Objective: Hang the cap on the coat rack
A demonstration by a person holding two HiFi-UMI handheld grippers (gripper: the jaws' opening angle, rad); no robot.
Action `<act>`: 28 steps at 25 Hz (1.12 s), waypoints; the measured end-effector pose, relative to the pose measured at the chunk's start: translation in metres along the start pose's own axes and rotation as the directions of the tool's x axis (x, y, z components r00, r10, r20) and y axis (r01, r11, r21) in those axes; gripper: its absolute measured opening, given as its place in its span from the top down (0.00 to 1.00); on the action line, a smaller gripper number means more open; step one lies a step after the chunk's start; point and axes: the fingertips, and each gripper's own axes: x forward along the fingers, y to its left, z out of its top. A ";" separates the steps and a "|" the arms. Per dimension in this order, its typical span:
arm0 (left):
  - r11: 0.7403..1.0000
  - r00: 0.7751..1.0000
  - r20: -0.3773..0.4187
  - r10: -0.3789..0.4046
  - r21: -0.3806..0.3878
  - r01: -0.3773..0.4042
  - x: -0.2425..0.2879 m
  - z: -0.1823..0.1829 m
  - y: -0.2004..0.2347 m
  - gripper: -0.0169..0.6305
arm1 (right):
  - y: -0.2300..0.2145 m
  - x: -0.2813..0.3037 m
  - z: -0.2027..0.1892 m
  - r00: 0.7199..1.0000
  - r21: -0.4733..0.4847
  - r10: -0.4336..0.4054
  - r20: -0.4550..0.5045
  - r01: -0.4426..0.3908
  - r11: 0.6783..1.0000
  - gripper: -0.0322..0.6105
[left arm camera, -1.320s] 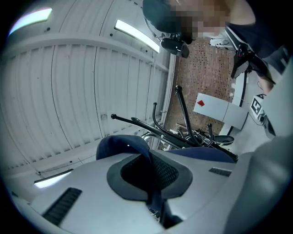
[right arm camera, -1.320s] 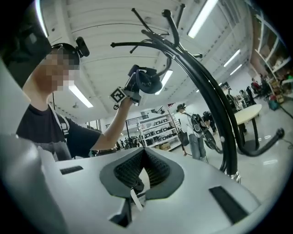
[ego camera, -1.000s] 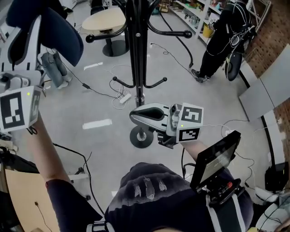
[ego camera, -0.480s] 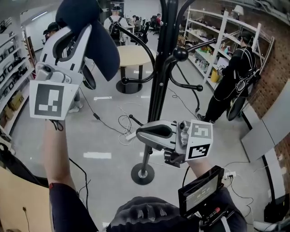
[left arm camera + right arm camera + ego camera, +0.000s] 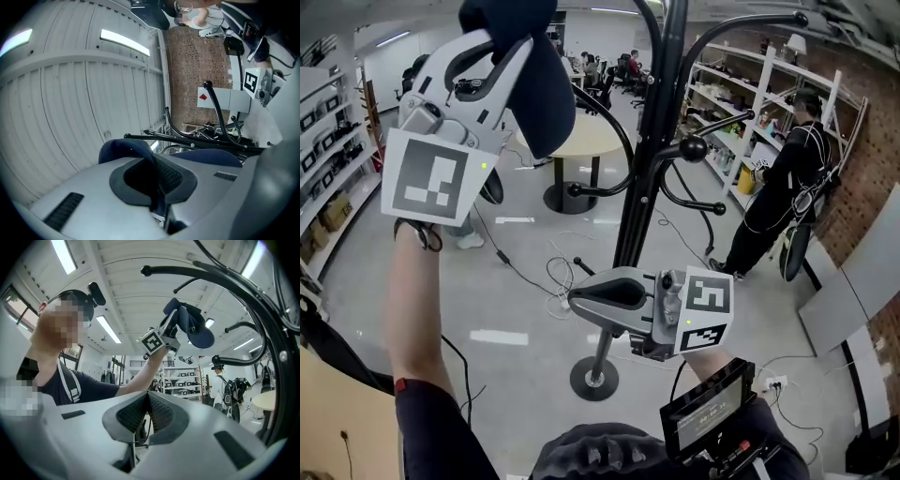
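1 dark navy cap [image 5: 541, 86] droops, pinched tight in the left claw [image 5: 501, 28]; the right claw [image 5: 577, 296] is closed, empty.

No readable text, no brands, no numbers in view

In the head view the top edge cut off the crown of the cap [image 5: 534, 94] and the upper end of the coat rack [image 5: 645, 187]. My right hand-held gripper [image 5: 577, 298] covered part of the rack's pole above its base. Along my left hand-held gripper [image 5: 155, 185] I saw only a navy fold of the cap; the closed jaws hid the rest
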 end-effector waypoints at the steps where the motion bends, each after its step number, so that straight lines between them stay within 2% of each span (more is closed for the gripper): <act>1: 1.000 1.000 0.004 -0.002 0.005 0.002 0.003 0.001 -0.001 0.94 | 0.000 0.000 0.001 1.000 -0.007 0.002 0.003 -0.002 1.000 0.95; 5: 0.999 1.000 0.006 -0.005 0.042 0.005 0.013 0.007 0.004 0.94 | -0.001 -0.006 -0.002 1.000 0.018 -0.008 0.019 0.007 1.000 0.95; 12: 0.983 1.000 -0.006 -0.024 0.182 0.024 0.027 0.017 0.006 0.94 | -0.008 -0.013 -0.026 0.999 0.125 -0.032 0.032 0.028 0.992 0.95; 15: 0.974 0.999 0.032 -0.012 0.226 0.004 0.025 0.030 0.006 0.94 | -0.011 -0.018 -0.034 0.999 0.144 -0.045 0.026 0.041 0.989 0.95; 18: 0.974 0.998 0.058 0.018 0.223 -0.030 0.015 0.039 0.008 0.94 | -0.013 -0.024 -0.044 0.998 0.163 -0.059 0.022 0.055 0.985 0.95; 22: 0.973 0.997 0.071 -0.026 0.230 0.009 0.015 0.044 -0.007 0.94 | -0.017 -0.025 -0.049 0.997 0.180 -0.066 0.026 0.060 0.982 0.95; 24: 0.961 0.996 0.068 -0.051 0.274 0.031 0.018 0.044 -0.016 0.94 | -0.019 -0.024 -0.051 0.998 0.183 -0.065 0.023 0.060 0.981 0.95; 28: 0.921 0.996 0.042 -0.080 0.386 0.058 0.032 0.039 -0.032 0.94 | -0.023 -0.026 -0.061 0.997 0.206 -0.074 0.024 0.067 0.976 0.95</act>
